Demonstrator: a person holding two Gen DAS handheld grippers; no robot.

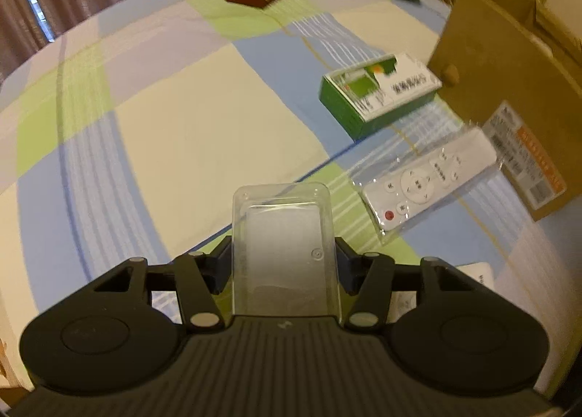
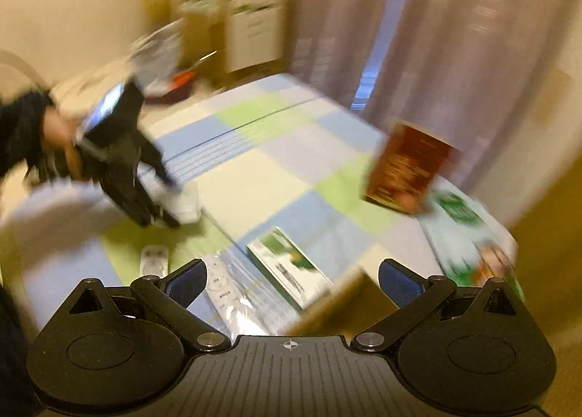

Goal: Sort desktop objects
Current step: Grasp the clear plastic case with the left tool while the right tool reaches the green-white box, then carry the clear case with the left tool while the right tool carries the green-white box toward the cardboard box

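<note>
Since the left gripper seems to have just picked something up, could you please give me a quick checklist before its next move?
1. Left gripper closed on the clear plastic case: ok.
2. Case lifted off the checkered cloth: cannot tell.
3. Right gripper open and empty: ok.
4. White remote and green box apart from the case: ok.
5. Cardboard box interior visible: not ok.

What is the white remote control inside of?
The white remote control lies inside a clear plastic bag on the checked tablecloth. Whatever is under the remote stays covered.
</note>
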